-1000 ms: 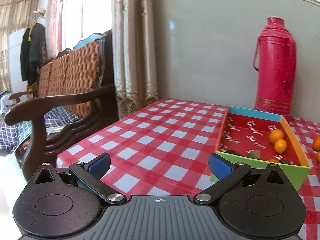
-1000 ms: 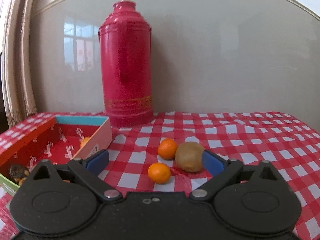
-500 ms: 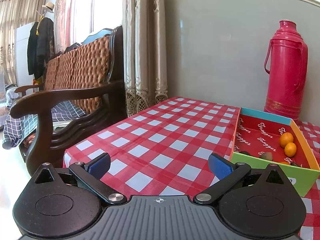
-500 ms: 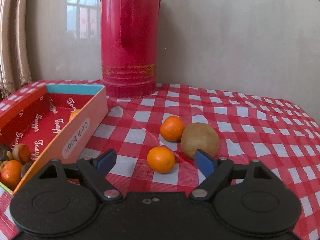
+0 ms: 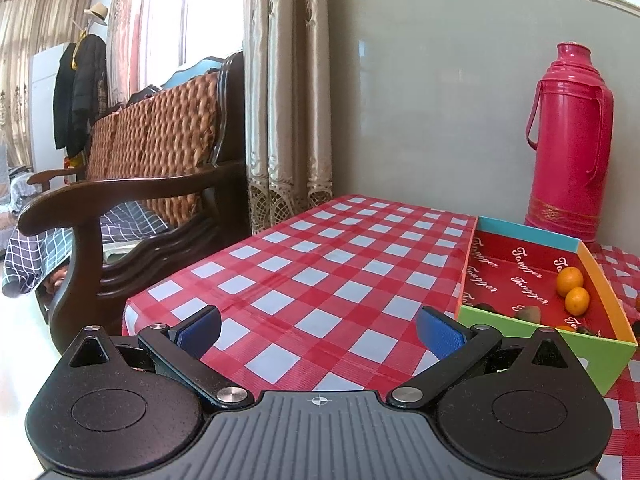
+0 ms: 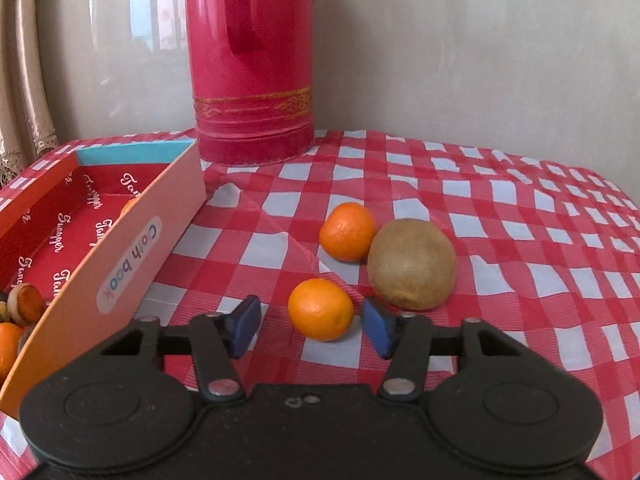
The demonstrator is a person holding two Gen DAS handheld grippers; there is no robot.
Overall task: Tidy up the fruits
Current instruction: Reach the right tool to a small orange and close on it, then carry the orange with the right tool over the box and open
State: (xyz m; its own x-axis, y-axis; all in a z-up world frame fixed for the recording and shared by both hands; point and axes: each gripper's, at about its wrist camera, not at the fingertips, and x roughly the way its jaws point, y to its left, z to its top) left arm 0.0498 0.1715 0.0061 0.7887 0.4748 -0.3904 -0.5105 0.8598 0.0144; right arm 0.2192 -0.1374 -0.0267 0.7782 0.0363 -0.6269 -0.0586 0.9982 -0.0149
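While the right gripper (image 6: 310,330) sits low in the middle of its picture, its two blue pads (image 6: 243,326) are closing in on a small orange (image 6: 321,309). This orange sits between the pads, but there is a small gap on each side, so they do not squeeze it yet. A second orange (image 6: 347,231) lies a bit higher in the picture, and it touches a brown kiwi (image 6: 411,263) to its right. All three fruits rest on the red and white checked cloth (image 6: 500,220).

On the left side of that picture is the box (image 6: 132,256), with a red inside and a peach outer wall that has a label on it. Some fruit shows in its lower left corner, partly cut off by the frame edge. A tall pink flask (image 6: 250,60) stands at the top, just behind the box and close to the wall.

From the other camera, the left gripper (image 5: 318,330) is at the bottom of the picture with its pads spread wide and nothing between them. It hangs over the bare checked cloth. The box is at the right there, with two oranges (image 5: 573,290) inside by its right wall and some darker fruit near its green front wall. A wooden bench (image 5: 132,200) stands at the left.
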